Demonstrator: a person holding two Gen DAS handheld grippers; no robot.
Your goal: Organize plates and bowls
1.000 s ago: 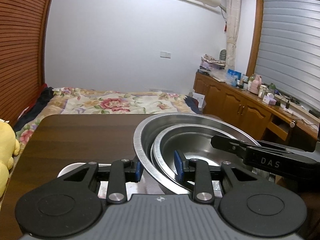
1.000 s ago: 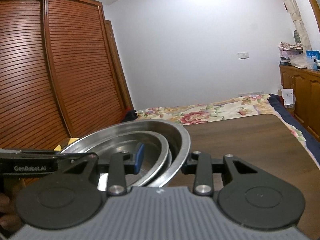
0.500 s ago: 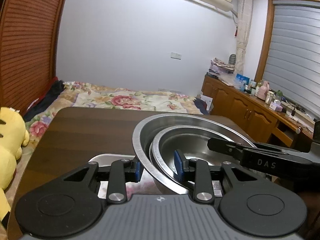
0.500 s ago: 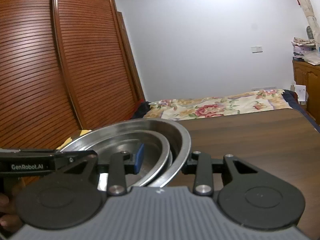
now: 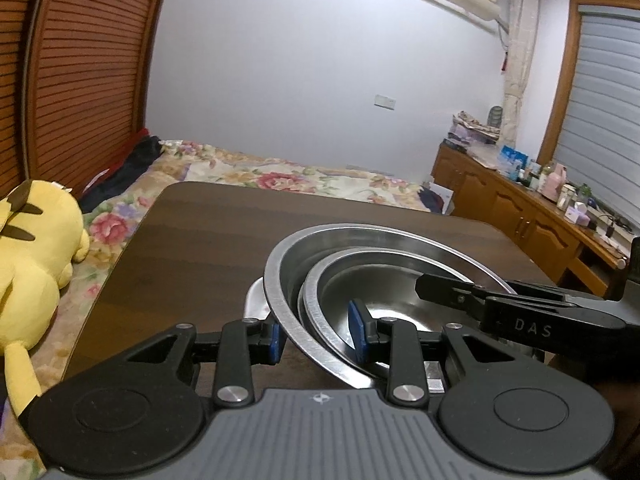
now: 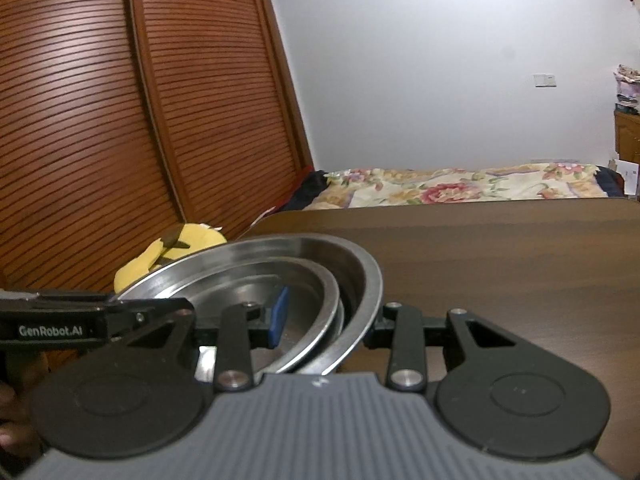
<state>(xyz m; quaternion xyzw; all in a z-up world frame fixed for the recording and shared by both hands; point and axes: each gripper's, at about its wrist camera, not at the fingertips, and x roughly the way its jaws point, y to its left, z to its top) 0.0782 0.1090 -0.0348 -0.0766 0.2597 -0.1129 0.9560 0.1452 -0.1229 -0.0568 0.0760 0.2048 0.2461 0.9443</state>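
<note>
The stack of round nested stainless-steel bowls (image 5: 384, 276) hangs mouth-up over the near part of the dark wooden desk (image 5: 208, 240), tilted slightly; being round, it has no long axis. The left hand-held gripper (image 5: 316, 338) clamps its near-left rim, the right hand-held gripper (image 6: 324, 322) the opposite rim, each with one blue pad inside and one outside. Lowering well likely means keeping both hands level so the inner bowl does not slide. A yellow plush toy (image 5: 36, 264) lies on the bed, left
</note>
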